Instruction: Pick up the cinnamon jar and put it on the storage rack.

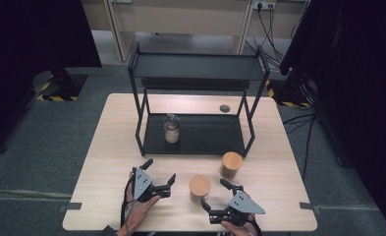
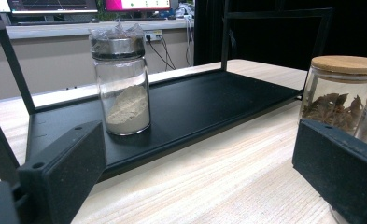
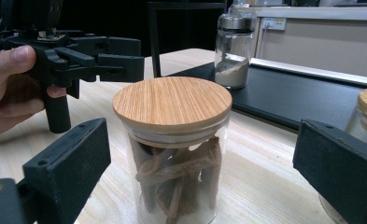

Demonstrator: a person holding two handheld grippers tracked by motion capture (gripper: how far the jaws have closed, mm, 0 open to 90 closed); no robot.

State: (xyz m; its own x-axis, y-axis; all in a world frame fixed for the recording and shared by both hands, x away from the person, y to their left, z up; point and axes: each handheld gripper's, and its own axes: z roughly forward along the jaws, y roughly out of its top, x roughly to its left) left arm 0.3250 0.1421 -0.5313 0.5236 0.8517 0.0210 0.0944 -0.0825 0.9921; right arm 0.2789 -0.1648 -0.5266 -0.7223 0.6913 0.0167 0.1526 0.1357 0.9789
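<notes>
Grey carpet floor point(image 1: 43, 147), pale cabinets point(image 1: 180, 19) behind.

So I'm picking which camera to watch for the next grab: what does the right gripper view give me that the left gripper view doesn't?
Right gripper view alone: the near wooden-lidded jar of brown sticks, standing between its claw's open jaws, untouched, and the person's hand holding the left claw beyond it.

Left gripper view alone: the star-anise contents of the far wooden-lidded jar, plus monitors in the background.

Both: the glass shaker jar of pale powder upright on the black rack's lower shelf, and the light wooden table.
</notes>
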